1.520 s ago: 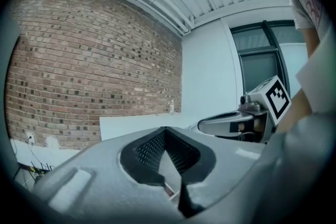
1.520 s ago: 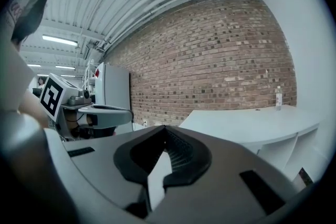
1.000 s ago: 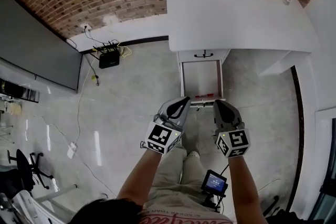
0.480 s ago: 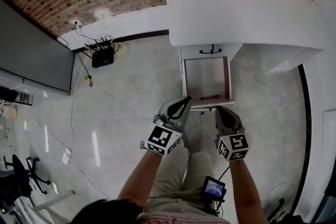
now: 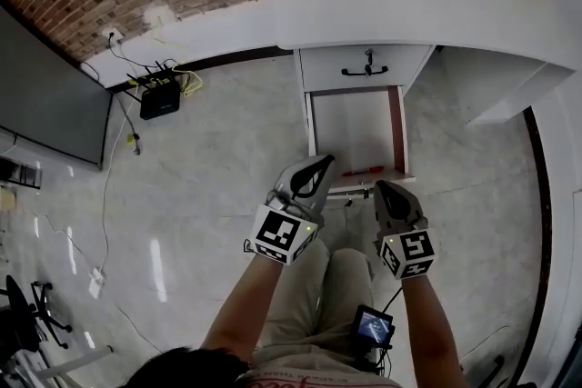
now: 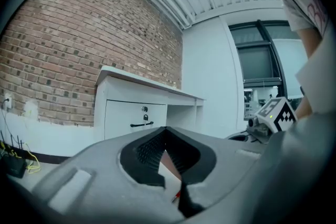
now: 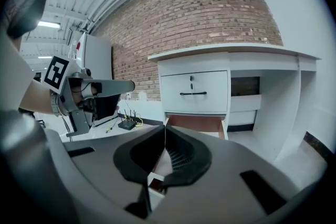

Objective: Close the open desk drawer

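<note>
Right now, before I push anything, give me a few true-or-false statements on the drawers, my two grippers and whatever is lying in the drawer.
1. The lower drawer of the white desk is pulled out. True.
2. The upper drawer is open as well. False: it is closed, with its black handle facing out.
3. The right gripper is clamped on a drawer handle. False: its jaws are shut on nothing.
4. A red item lies inside the open drawer near its front. True.
5. The left gripper carries the red item. False: its jaws are together and empty, and the item is in the drawer.
</note>
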Action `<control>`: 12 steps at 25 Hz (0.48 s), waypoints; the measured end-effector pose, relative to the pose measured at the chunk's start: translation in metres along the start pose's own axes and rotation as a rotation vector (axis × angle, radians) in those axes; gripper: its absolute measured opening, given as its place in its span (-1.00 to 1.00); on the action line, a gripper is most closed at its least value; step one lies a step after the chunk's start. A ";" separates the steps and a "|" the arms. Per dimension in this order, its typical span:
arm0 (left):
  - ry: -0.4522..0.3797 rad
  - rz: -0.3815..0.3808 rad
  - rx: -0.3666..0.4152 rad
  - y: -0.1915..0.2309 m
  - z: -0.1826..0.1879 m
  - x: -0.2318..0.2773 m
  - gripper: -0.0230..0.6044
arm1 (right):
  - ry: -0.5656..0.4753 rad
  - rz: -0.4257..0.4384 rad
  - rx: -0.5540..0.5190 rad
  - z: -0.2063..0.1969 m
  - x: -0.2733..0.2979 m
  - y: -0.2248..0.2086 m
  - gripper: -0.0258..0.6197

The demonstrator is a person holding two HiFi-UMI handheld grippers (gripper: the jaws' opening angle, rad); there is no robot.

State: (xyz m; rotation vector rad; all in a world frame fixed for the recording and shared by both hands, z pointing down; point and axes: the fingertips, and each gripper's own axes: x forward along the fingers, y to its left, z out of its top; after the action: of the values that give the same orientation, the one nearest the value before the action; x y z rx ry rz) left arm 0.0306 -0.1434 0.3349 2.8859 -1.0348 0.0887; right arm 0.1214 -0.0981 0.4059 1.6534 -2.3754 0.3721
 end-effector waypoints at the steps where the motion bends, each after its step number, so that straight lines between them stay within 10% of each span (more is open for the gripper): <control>1: -0.004 -0.001 0.006 0.001 -0.010 0.003 -0.91 | -0.008 0.001 0.003 -0.009 0.004 -0.003 -0.88; 12: -0.012 0.028 0.092 0.011 -0.107 0.025 -0.91 | -0.102 -0.014 -0.019 -0.069 0.044 -0.014 -0.87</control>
State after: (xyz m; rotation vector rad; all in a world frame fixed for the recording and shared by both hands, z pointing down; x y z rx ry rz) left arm 0.0395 -0.1576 0.4440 2.9582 -1.1013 0.1234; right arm 0.1220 -0.1185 0.4865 1.7179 -2.4305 0.2683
